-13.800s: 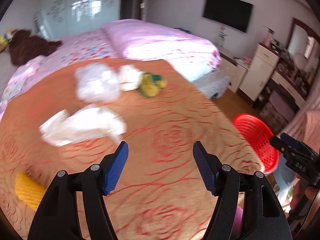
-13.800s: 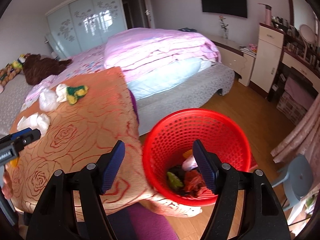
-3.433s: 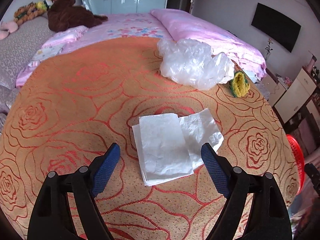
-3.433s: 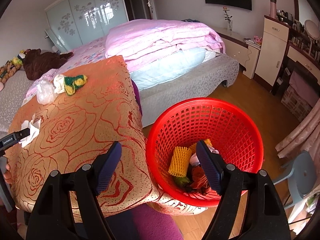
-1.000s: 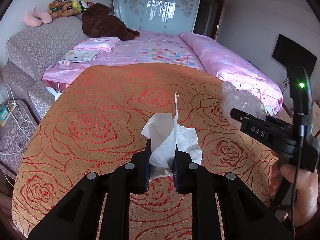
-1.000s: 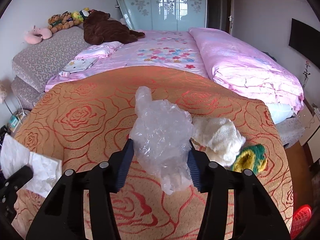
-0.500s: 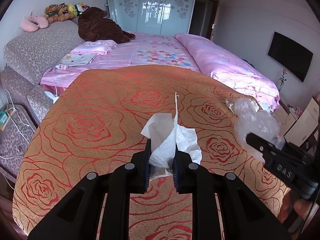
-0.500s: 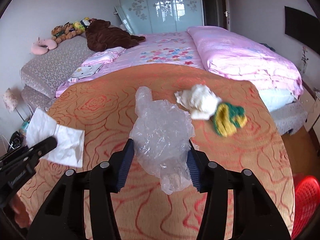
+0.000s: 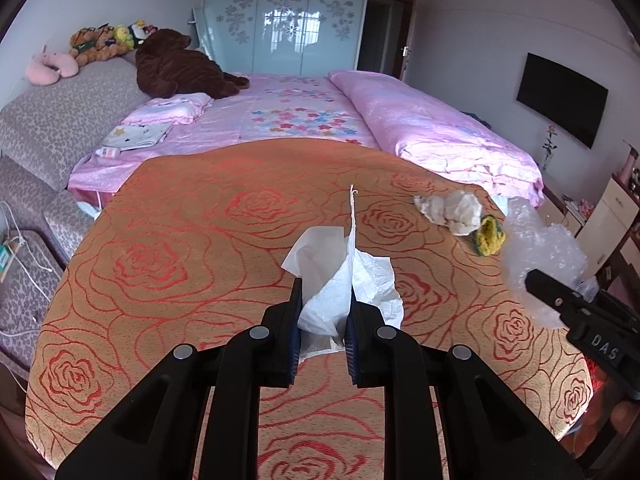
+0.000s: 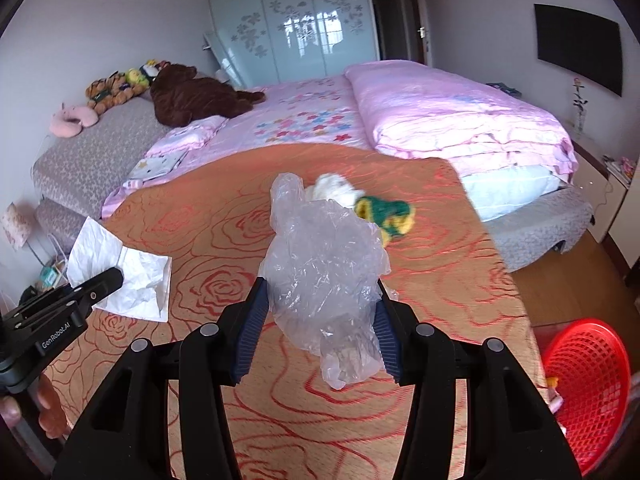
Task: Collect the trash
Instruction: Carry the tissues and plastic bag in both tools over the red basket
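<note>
Pinching white tissue (image 9: 344,292) tight in left gripper (image 9: 322,320), clamping crumpled clear plastic bag (image 10: 324,268) in right gripper (image 10: 316,320), red basket (image 10: 586,384) lower right, orange tablecloth (image 10: 440,280) underneath

Each view is taken from just behind a gripper's two fingers, angled down over the near edge of the orange rose-patterned cloth (image 9: 192,240) toward the pink bed (image 9: 304,120) and the glass wardrobe (image 9: 286,24). The left view is set nearer the cloth's left edge; the right view is set nearer its right edge, where the red basket (image 10: 586,392) is caught. The cloth, bed and wardrobe are shared, and each gripper is seen at the other view's side.
</note>
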Demonstrator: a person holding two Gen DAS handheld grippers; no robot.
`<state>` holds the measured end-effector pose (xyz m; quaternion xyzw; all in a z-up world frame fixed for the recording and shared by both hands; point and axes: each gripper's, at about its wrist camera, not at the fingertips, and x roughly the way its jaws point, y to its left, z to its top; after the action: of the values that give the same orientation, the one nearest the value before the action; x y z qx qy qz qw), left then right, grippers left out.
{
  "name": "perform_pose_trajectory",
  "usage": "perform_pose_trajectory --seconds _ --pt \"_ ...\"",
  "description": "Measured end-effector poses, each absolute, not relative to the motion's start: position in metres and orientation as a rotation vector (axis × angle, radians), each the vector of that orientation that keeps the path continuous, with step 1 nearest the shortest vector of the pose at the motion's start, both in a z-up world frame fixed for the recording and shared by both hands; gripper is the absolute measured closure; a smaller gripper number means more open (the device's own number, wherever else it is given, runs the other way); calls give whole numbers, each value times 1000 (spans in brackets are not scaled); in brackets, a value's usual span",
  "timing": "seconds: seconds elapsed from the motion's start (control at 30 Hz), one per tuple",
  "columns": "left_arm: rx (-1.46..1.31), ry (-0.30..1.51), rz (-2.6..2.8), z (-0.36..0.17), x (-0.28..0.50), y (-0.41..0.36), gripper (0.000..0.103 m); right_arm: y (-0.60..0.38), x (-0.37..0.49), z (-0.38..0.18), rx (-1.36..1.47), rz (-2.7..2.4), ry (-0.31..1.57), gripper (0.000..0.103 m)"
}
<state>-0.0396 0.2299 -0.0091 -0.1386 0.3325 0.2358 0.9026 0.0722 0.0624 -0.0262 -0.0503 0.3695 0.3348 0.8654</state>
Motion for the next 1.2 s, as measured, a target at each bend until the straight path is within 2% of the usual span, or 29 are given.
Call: perform_pose_trajectory --seconds 0.57,1.2 --pt "-235 699 355 -5 -19 185 86 -16 78 -13 -53 571 757 54" --pt "-117 733 72 5 32 98 86 -123 87 -9 -3 354 746 54"
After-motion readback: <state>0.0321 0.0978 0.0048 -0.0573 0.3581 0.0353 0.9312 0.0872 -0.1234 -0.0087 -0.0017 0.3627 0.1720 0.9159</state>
